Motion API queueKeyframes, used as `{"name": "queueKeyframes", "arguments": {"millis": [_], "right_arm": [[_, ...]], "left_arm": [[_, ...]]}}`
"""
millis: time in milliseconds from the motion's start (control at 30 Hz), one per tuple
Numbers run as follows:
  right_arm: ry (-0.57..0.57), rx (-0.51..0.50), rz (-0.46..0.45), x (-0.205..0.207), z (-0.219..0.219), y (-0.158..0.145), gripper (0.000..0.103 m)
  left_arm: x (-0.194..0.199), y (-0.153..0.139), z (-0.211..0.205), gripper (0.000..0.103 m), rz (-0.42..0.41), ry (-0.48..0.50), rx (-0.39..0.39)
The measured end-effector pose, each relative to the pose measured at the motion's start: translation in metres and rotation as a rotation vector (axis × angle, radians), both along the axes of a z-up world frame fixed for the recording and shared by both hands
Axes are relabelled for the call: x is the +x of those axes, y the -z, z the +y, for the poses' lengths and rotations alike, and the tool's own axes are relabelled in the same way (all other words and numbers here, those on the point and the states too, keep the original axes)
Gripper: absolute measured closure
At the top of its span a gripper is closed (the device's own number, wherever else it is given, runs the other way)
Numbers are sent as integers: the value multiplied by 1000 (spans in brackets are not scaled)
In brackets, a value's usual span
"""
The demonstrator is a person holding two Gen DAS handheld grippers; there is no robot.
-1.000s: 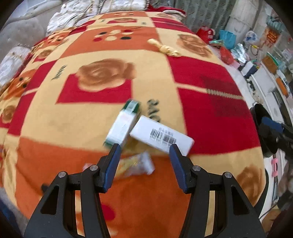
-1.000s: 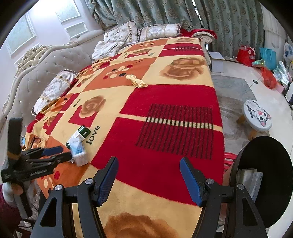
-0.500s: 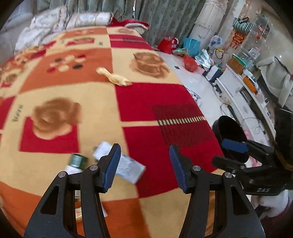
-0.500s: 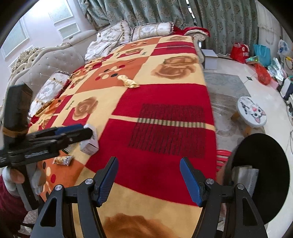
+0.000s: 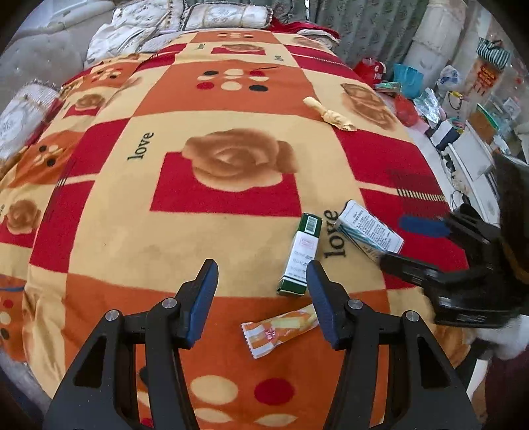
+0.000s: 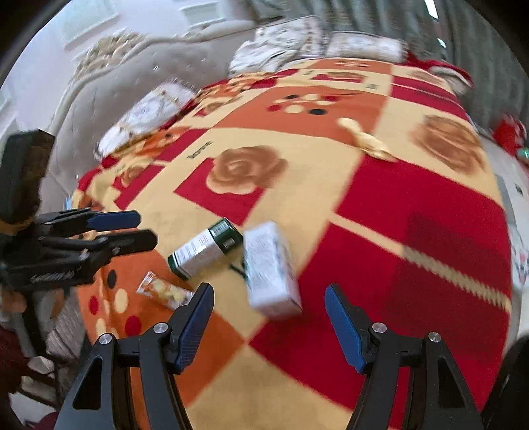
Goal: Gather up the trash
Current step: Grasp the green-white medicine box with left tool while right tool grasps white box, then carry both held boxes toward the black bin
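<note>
A rose-patterned fleece blanket [image 5: 231,185] in red, orange and cream covers the bed, with white embroidered pillows [image 5: 228,16] at its far end. 4 pieces of trash lie on it. The largest, a white carton with teal print [image 5: 370,230], rests on the cream-and-red border just right of the woven word "love". Next to it lies a green-and-white box [image 5: 302,254], lengthwise away from the camera, and below that an orange-and-yellow snack wrapper [image 5: 281,327]. A crumpled tan wrapper [image 5: 329,114] sits well apart, farther up the blanket.

The left gripper [image 5: 261,297] hovers with its jaws apart and empty — the green-and-white box lies just beside its right finger, the snack wrapper partly under that finger in the view. The right gripper [image 6: 267,317] is also spread wide, holding nothing; the white carton [image 6: 269,268] lies between its fingers and just ahead of them, blurred.
</note>
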State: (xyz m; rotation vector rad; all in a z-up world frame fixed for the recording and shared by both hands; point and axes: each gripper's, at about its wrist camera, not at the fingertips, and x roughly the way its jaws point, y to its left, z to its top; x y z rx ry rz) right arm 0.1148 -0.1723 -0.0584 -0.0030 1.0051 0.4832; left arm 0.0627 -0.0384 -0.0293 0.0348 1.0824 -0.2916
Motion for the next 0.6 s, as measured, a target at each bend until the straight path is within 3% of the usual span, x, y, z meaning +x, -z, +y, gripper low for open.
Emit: {"name": "queueKeyframes", "arguments": {"millis": [67, 100, 133, 167, 433, 467, 500, 600], "right_arm": [[-14, -28, 5, 11, 10, 8, 41], [-18, -37, 16, 15, 13, 12, 50], [-17, -44, 26, 17, 13, 15, 67], [-10, -52, 27, 16, 12, 16, 69], [108, -62, 12, -17, -37, -2, 69], [122, -68, 26, -21, -44, 1, 69], [130, -72, 32, -23, -48, 3, 69], [158, -71, 27, -26, -56, 8, 69]], "left_arm": [[1, 1, -2, 49, 5, 5, -9], [2, 2, -6, 49, 8, 12, -12], [4, 3, -10, 49, 10, 18, -11], [7, 5, -17, 49, 14, 28, -3], [23, 32, -46, 50, 48, 48, 44], [24, 34, -46, 54, 53, 40, 39], [27, 38, -46, 65, 68, 30, 29], [31, 44, -46, 75, 85, 8, 22]]}}
